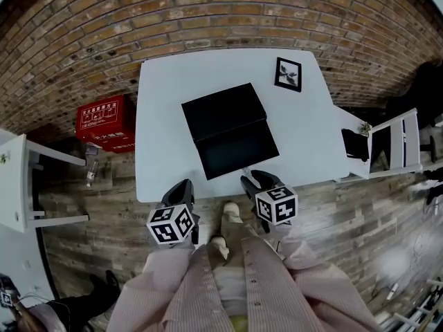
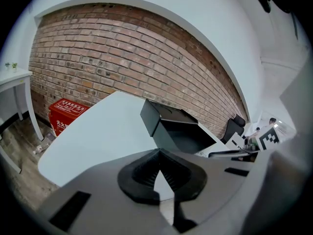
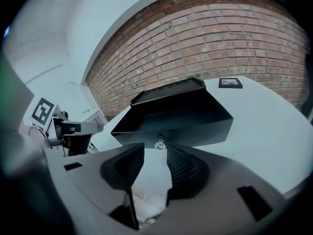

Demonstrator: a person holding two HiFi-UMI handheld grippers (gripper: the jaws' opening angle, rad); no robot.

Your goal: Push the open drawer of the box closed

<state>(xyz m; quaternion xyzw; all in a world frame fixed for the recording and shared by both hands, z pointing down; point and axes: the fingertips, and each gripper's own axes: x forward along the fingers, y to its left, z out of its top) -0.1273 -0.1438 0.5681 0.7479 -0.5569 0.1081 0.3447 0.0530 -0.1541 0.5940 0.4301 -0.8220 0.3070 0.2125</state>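
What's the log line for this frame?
phase: pre-push | drawer: open | right gripper: open, aimed at knob | left gripper: shut, empty

Box point(image 1: 223, 109), drawer point(image 1: 237, 151): matte black.
Tabletop point(image 1: 163, 95): plain white.
Wall point(image 1: 104, 19): red-brown brick, pale mortar.
Floor point(image 1: 111, 178): grey-brown planks.
Crate point(image 1: 105, 122): red, white print.
Left gripper point(image 1: 181, 187), right gripper point(image 1: 255, 182): black; cubes white with black squares.
Sleeves point(image 1: 166, 282): pink pinstripe.

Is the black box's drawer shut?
No, the drawer sticks out of the black box toward the person, with its inside showing.
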